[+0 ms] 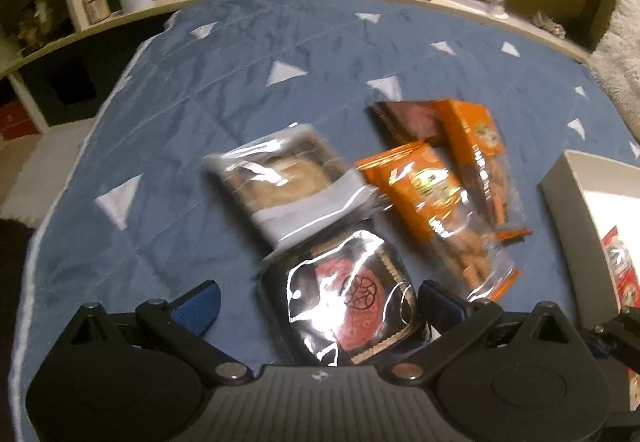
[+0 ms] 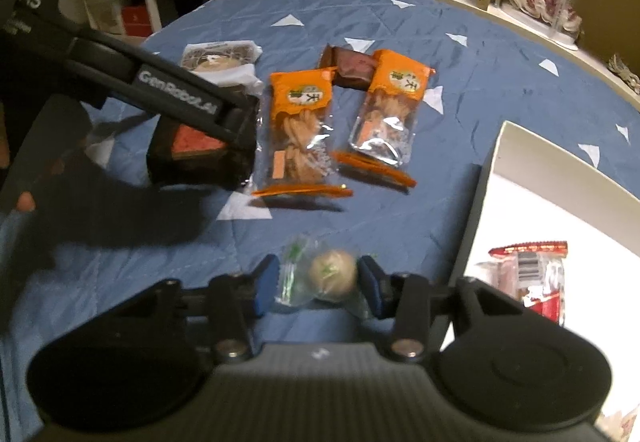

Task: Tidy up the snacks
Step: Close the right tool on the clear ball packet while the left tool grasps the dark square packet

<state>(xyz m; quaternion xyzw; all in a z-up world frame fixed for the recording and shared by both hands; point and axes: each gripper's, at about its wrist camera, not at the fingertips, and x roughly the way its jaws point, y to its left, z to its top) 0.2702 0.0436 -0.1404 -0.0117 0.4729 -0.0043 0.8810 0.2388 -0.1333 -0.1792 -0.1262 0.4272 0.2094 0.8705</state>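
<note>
Blue pads of the right gripper (image 2: 318, 284) flanked a round sweet in clear wrap (image 2: 333, 274), half closed, touching its wrapper edges; firm grip unclear. Over at the left gripper (image 1: 318, 302), jaws stood wide around a dark packet with a red label (image 1: 352, 298), not pressing. Two orange snack bags (image 2: 302, 130) lay beyond on the blue quilt (image 2: 380, 218), white box (image 2: 486, 182) alongside.

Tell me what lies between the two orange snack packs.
In the right wrist view, only bare blue quilt separates the left orange pack from the right orange pack; a brown packet sits behind that gap.
</note>
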